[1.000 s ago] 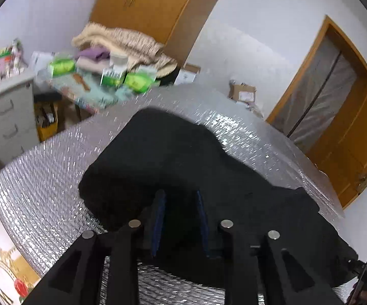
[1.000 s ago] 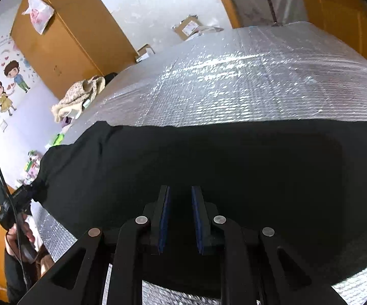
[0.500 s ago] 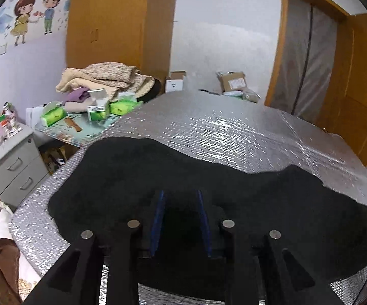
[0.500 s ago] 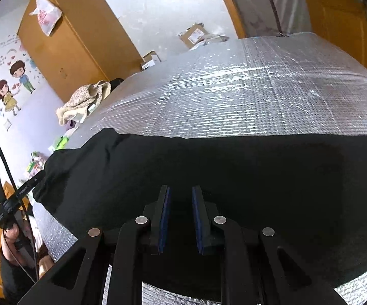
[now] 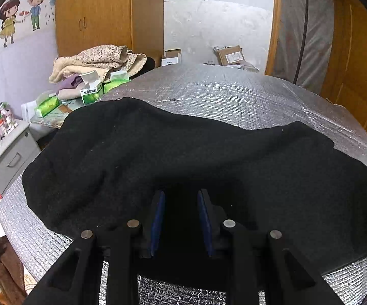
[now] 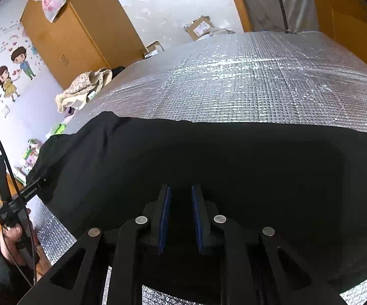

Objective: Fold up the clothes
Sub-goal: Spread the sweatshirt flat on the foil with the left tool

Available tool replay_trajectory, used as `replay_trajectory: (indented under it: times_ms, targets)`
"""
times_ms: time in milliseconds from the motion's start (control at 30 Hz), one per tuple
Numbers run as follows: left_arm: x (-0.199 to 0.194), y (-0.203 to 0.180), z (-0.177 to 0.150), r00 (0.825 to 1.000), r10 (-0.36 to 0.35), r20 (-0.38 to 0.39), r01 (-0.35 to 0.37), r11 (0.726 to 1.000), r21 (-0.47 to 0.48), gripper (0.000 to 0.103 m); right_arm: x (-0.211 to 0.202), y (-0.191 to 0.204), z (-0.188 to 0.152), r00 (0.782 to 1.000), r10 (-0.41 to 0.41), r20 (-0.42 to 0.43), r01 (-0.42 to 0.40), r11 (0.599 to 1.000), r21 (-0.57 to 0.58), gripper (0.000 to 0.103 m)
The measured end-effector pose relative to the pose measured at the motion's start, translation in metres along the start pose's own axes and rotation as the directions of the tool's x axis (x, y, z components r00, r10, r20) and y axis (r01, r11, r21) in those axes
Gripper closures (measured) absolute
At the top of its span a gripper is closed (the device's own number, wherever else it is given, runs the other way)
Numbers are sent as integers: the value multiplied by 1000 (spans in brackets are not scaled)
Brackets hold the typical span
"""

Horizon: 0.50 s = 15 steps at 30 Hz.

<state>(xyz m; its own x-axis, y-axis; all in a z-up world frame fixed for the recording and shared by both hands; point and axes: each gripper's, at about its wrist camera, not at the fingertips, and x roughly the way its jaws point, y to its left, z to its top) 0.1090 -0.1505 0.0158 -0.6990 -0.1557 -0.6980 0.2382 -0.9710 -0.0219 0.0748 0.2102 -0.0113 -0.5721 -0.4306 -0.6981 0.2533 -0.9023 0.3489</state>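
A black garment (image 5: 209,157) lies spread across the silver quilted table (image 5: 234,96), its near edge hanging toward me. My left gripper (image 5: 181,194) has dark cloth bunched between its blue pads (image 5: 158,211) at the garment's near left edge. From the right wrist view, that left gripper (image 6: 34,186) pinches the garment's left corner, with a hand (image 6: 10,233) on its handle. My right gripper (image 6: 181,188) is shut on a fold of the black garment (image 6: 234,157) further right along the same near edge.
A side table at the left carries blankets (image 5: 94,58), green boxes (image 5: 92,94) and tissue packs. A grey drawer unit (image 5: 8,152) stands below it. Wooden wardrobe (image 5: 94,12), cardboard boxes (image 5: 230,54) and a door (image 5: 356,63) line the far wall.
The left gripper's view has rolled level and swung sideways, and the garment's left part now lies wider and flatter. The right gripper has stayed in place on the cloth.
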Motion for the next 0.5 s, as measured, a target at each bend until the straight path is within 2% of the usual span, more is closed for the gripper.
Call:
replay_trajectory:
  times_ms: [367, 400, 467, 500]
  targets:
    - [-4, 7, -5, 999, -28, 29, 29, 1000, -12, 74, -1, 1, -3, 1000, -7, 24, 8, 1000, -21, 85]
    - [-6, 7, -6, 999, -39, 23, 40, 999, -11, 74, -1, 1, -3, 1000, -3, 24, 3, 1000, -18, 85]
    - [-14, 19, -6, 994, -106, 20, 107, 992, -60, 75, -1, 0, -2, 1000, 5, 24, -5, 1000, -12, 85]
    - [-20, 28, -9, 992, -120, 42, 123, 988, -95, 75, -1, 0, -2, 1000, 8, 25, -8, 1000, -10, 85]
